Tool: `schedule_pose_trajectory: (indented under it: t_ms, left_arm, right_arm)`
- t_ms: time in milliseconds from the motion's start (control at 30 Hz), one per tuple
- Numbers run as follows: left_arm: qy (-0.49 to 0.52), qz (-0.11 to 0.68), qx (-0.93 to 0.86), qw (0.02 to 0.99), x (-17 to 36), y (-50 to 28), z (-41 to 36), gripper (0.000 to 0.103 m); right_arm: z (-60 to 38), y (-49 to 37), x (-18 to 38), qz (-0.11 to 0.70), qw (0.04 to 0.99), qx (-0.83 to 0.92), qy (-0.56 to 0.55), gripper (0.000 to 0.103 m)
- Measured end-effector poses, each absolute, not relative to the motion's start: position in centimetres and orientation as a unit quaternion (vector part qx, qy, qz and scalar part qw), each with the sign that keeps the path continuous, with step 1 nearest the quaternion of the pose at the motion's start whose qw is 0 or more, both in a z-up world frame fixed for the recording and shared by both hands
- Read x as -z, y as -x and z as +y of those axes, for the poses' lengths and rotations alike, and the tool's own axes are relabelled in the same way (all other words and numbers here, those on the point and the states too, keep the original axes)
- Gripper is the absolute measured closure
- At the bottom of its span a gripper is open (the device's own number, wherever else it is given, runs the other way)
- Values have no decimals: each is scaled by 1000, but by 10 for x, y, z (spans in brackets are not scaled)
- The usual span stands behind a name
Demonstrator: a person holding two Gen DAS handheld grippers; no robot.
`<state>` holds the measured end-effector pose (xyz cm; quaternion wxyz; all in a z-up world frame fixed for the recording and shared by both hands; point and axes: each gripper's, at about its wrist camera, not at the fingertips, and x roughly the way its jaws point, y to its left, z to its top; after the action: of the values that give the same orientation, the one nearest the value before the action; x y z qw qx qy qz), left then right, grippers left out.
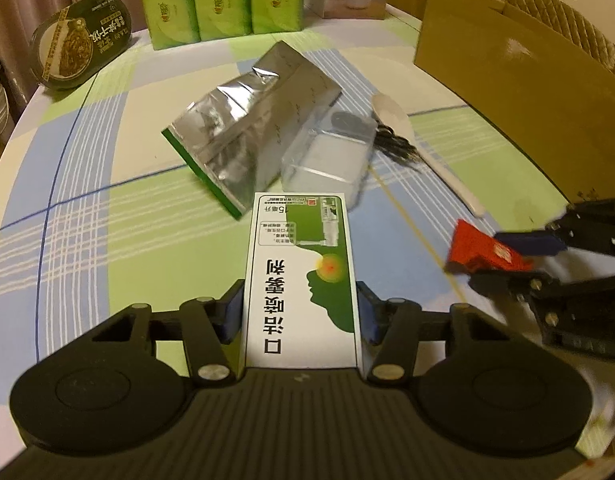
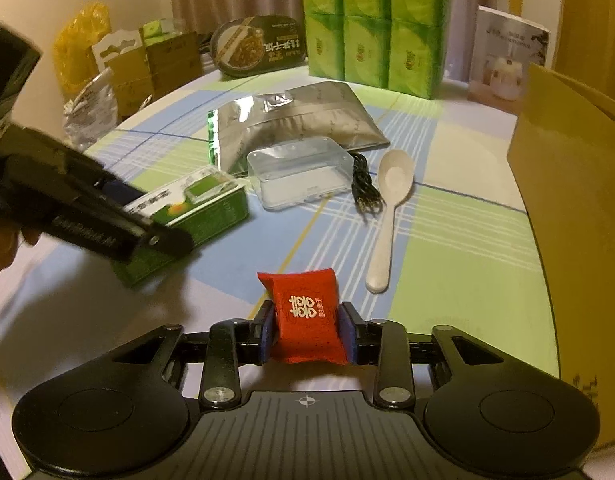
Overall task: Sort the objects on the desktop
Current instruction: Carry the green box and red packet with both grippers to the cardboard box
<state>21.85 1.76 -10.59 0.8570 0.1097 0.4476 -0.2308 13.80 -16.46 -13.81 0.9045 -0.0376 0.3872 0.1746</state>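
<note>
Left claw: closed on a white-and-green carton, blue pads pressed to its two long sides. The carton points away from the wrist camera, printed face up, its far end near the clear plastic box. From the right wrist view the same carton sits tilted in the left claw, low over the worktop; whether its lower edge touches the cloth cannot be told.

Right claw: gripping a small red packet with a white double-character print, pads on its left and right edges. In the left wrist view the packet and the right claw are motion-blurred at the right side, near the cardboard box.

Worktop has a round edge and a checked blue, green and white cloth. Items lying on it:
- silver foil bag, flat, behind the clear plastic box and touching it
- black cable, bunched, just right of the clear box
- white spoon, bowl end away from the camera, just beside the cable
- stack of green tissue packs at the far edge
- oval dark food tub, leaning, left of the tissue packs
</note>
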Motion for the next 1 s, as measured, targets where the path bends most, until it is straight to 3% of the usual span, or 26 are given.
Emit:
schedule_pose_trajectory:
  t_ms: [67,400,667,1000]
  left_arm:
    - [-110,449,237,854,104,-209,17,52]
    - [-107,442,246,856,108,-192,8,52]
    - [-110,442,247,855,109,-196,4,50]
    - [-130,437,252,853,104,-188,1,53]
  right_arm:
    - [-168,-136,138,387,905,-172,26,58]
    - [-163,-134,140,373,911,-171,33,58]
    - [-159,-134,142,371,913,-161,52,74]
    - [-164,-119,128,357,920,-156,49,78]
